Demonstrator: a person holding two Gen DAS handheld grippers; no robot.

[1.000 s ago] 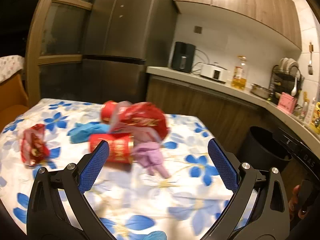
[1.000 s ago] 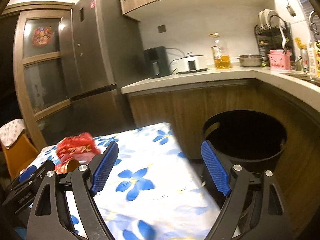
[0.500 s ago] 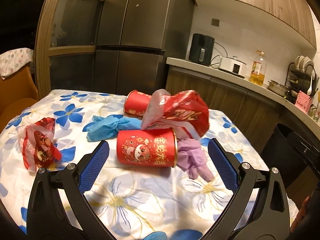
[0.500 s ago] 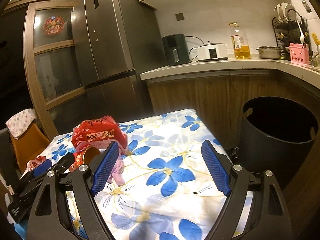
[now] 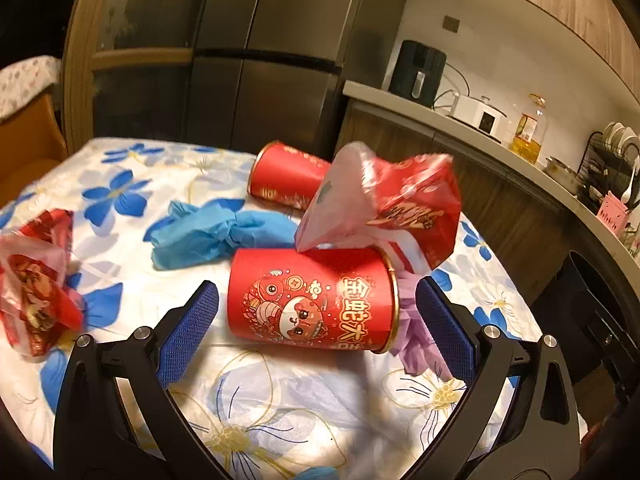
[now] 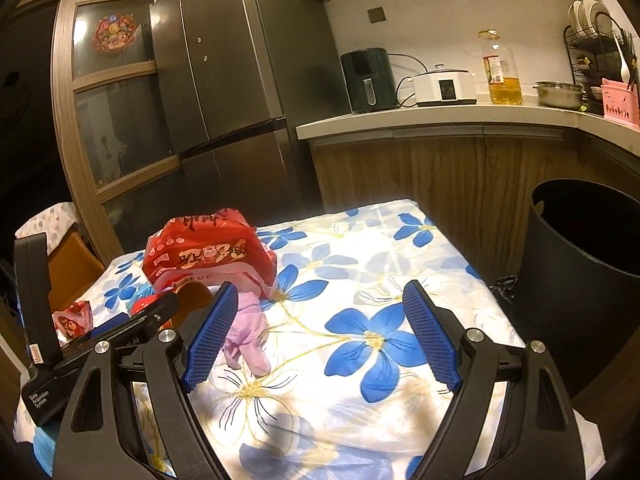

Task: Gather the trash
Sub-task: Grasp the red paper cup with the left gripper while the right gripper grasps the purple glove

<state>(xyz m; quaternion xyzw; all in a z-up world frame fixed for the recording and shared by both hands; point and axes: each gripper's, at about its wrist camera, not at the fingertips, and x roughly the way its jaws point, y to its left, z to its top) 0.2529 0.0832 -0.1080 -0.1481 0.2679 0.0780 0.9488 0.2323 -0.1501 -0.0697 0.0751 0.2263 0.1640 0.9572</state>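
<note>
A red paper cup (image 5: 312,300) lies on its side on the floral tablecloth (image 5: 280,400), just beyond and between the blue pads of my left gripper (image 5: 316,320), which is open and not touching it. Behind it sit a crumpled red snack bag (image 5: 400,208), a second red cup (image 5: 284,176), a blue glove (image 5: 216,236) and a purple glove (image 5: 416,332). A small red wrapper (image 5: 36,296) lies far left. My right gripper (image 6: 320,336) is open over bare cloth, with the purple glove (image 6: 248,332) by its left pad and the snack bag (image 6: 208,256) beyond.
A black trash bin (image 6: 580,264) stands on the floor right of the table. Behind are a dark fridge (image 6: 232,80), a wooden counter (image 6: 440,116) with appliances and an oil bottle, and an orange chair (image 6: 72,264) at the left.
Both grippers moved forward and lower toward the table. The red cup now sits close between the left pads. In the right view the bin slid right and the trash pile came nearer.
</note>
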